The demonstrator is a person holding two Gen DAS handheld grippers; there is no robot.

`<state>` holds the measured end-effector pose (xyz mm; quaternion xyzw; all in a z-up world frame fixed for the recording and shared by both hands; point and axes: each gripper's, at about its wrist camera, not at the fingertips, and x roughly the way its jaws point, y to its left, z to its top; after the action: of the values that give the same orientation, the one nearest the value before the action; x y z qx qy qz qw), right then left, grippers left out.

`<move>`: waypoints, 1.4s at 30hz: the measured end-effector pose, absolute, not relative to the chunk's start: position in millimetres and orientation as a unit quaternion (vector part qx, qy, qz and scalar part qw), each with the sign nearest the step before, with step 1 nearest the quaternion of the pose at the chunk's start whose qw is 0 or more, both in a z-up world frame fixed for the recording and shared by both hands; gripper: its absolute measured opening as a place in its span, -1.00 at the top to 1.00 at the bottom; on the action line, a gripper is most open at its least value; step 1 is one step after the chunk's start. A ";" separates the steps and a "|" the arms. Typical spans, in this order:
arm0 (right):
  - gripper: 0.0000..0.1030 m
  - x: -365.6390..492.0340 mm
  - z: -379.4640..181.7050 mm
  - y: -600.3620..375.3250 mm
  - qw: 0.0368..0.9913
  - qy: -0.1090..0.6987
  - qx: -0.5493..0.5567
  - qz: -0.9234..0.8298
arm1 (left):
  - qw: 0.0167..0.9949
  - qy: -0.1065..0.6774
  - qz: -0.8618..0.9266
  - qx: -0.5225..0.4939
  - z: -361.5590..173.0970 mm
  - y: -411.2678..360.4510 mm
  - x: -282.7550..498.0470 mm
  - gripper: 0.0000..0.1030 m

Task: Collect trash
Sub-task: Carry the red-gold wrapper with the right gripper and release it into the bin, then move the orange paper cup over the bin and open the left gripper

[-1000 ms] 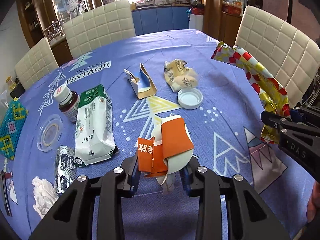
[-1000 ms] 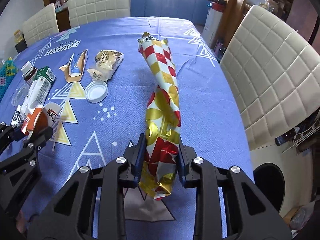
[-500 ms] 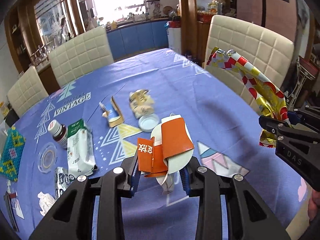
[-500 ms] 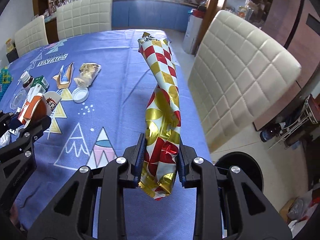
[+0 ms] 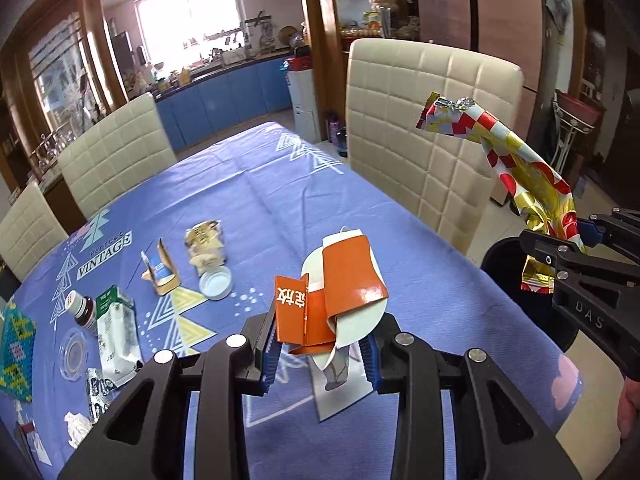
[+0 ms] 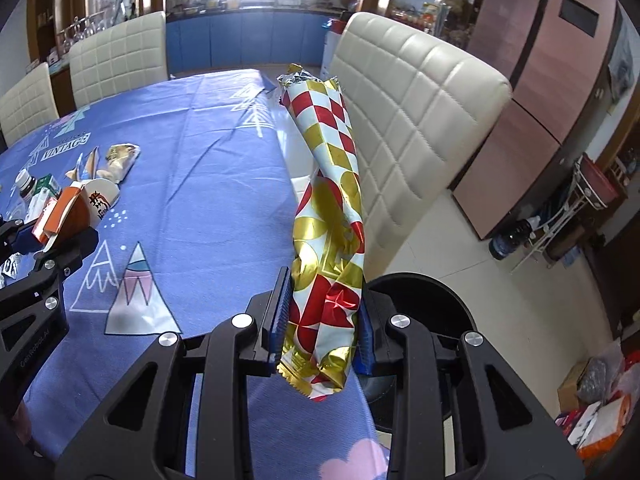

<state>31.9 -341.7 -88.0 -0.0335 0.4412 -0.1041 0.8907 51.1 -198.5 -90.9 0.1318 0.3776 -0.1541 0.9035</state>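
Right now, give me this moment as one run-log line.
left gripper: shut on orange cup | right gripper: shut on foil wrapper | black bin: on floor beside table | more trash on table

Both hands have lifted and swung toward the bench's (image 5: 400,216) right edge. The left gripper (image 5: 320,350), carrying the crushed cup (image 5: 344,288), now sits higher over the near right part of the bench, so the litter still lying there, such as the white lid (image 5: 216,279) and the carton (image 5: 116,332), has drawn away to the far left. The right gripper (image 6: 322,320) with its foil wrapper (image 6: 332,208) has passed beyond the bench edge and now hangs over a black bin (image 6: 436,304) on the floor beside the chair (image 6: 420,120).
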 end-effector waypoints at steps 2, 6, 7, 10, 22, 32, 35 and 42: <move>0.38 27.7 -86.2 -350.1 0.891 0.439 -0.032 -0.113 | 0.903 0.375 -0.160 0.135 -89.2 -206.2 48.7 0.37; 0.38 18.8 -83.5 -365.7 0.891 0.434 -0.029 -0.129 | 0.901 0.373 -0.171 0.140 -87.3 -221.7 45.4 0.37; 0.38 16.7 -82.8 -369.8 0.891 0.433 -0.027 -0.133 | 0.900 0.373 -0.174 0.140 -86.8 -225.6 45.0 0.37; 0.38 10.8 -81.4 -380.4 0.891 0.430 -0.025 -0.145 | 0.899 0.373 -0.182 0.141 -85.8 -237.3 43.0 0.37; 0.38 -11.9 -80.9 -424.8 0.884 0.429 -0.005 -0.187 | 0.890 0.367 -0.220 0.157 -85.2 -282.2 35.1 0.37; 0.30 -25.4 -80.7 -455.3 0.880 0.427 0.016 -0.206 | 0.884 0.364 -0.241 0.169 -85.5 -311.5 28.1 0.37; -0.03 -30.1 -80.0 -461.4 0.881 0.424 0.022 -0.211 | 0.883 0.362 -0.246 0.172 -85.0 -317.0 26.5 0.37; -0.57 -40.4 -72.6 -466.1 0.888 0.402 0.012 -0.224 | 0.879 0.364 -0.255 0.176 -86.4 -326.9 22.1 0.37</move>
<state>-40.4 -466.1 -72.6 0.0120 0.4020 -0.2243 0.8877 22.1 -326.9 -86.4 0.1756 0.3636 -0.2550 0.8786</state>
